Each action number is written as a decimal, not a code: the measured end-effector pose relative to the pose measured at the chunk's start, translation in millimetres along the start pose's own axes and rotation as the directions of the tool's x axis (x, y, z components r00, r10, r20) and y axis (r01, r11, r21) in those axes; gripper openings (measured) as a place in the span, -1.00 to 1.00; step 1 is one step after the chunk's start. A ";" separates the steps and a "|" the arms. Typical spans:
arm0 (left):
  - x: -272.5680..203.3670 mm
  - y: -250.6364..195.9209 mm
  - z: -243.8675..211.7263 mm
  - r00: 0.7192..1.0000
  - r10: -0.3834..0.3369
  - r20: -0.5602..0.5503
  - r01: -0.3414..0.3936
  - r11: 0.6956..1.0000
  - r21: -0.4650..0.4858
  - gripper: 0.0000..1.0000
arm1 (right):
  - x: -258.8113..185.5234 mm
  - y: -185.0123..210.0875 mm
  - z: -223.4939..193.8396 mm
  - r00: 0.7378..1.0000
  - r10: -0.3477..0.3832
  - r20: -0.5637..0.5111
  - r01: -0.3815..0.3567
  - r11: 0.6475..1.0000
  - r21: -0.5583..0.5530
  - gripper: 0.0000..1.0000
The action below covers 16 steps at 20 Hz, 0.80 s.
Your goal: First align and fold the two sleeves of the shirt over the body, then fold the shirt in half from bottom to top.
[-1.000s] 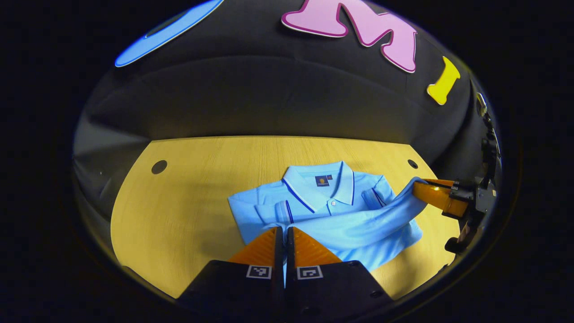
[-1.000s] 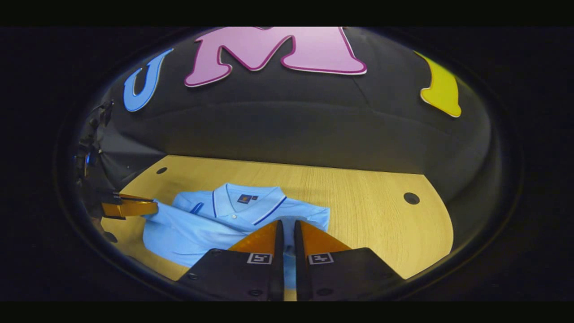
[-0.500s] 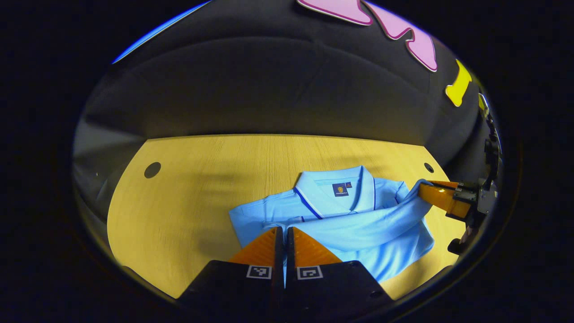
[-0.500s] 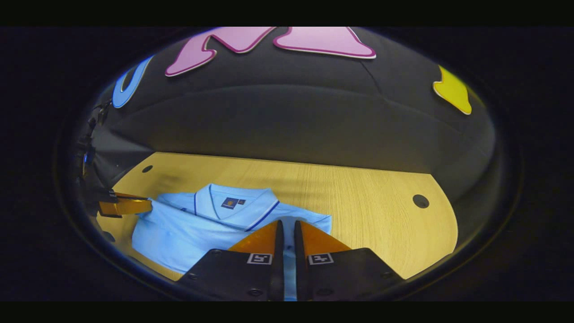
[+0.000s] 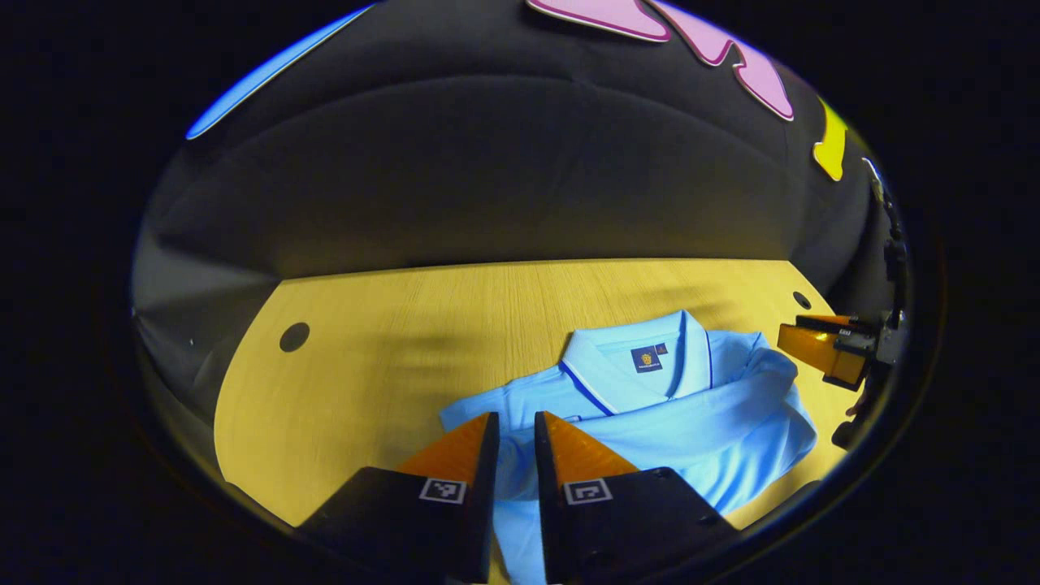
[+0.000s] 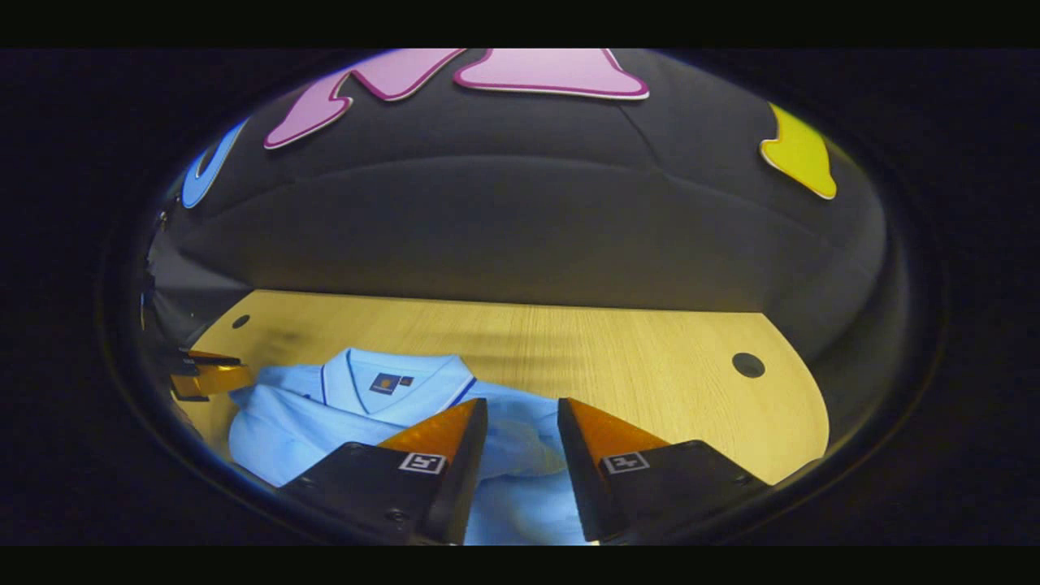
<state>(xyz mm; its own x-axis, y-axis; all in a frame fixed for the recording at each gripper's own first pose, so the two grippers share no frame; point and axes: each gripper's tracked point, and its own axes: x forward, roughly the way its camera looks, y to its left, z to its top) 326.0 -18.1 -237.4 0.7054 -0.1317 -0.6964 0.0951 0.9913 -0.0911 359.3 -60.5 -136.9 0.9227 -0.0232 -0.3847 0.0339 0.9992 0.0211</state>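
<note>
Table point(image 5: 366, 357): pale wood-grain top, rounded outline, dark round holes near the edges. Shirt point(image 5: 699, 422) lying flat on the table toward its near edge: light blue knit polo, collar point(image 5: 626, 357) edged with a dark blue stripe, lower part doubled up over the body to just below the collar. Small dark blue neck label point(image 5: 647, 358) inside the collar, gold emblem on it, wording too small to read. Left gripper point(image 5: 513, 422) directly above the shirt's near corner, fingers spread with a narrow gap, cloth visible between them, apparently not pinched. Right gripper point(image 6: 520, 410) above the shirt's opposite corner, fingers spread wider, nothing held.
</note>
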 end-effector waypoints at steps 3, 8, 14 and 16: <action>-9.6 -8.2 7.2 0.999 -0.037 0.031 0.039 0.998 -0.046 0.15 | -10.5 0.2 6.0 1.000 0.018 0.012 -0.019 0.999 0.031 0.10; -31.8 -10.4 32.5 0.987 -0.035 0.154 0.044 0.997 -0.056 0.94 | -35.9 3.2 17.0 0.997 0.028 0.066 -0.032 0.997 0.065 0.75; -69.7 -25.3 40.2 0.960 -0.049 0.276 0.052 0.999 -0.001 0.95 | -71.7 13.3 19.1 0.993 0.042 0.110 -0.048 0.997 0.053 0.84; -83.0 -29.3 37.2 0.950 -0.039 0.309 0.040 0.999 0.004 0.95 | -86.5 15.3 20.9 0.990 0.040 0.136 -0.046 0.998 0.044 0.84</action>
<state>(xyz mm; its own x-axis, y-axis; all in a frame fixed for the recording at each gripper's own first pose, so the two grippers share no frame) 290.8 -36.2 -150.4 0.8834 -0.1646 -0.4387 0.1261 0.9852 -0.1158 288.0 -43.8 -84.0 0.9669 0.0127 -0.2548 0.0078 0.9968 0.0794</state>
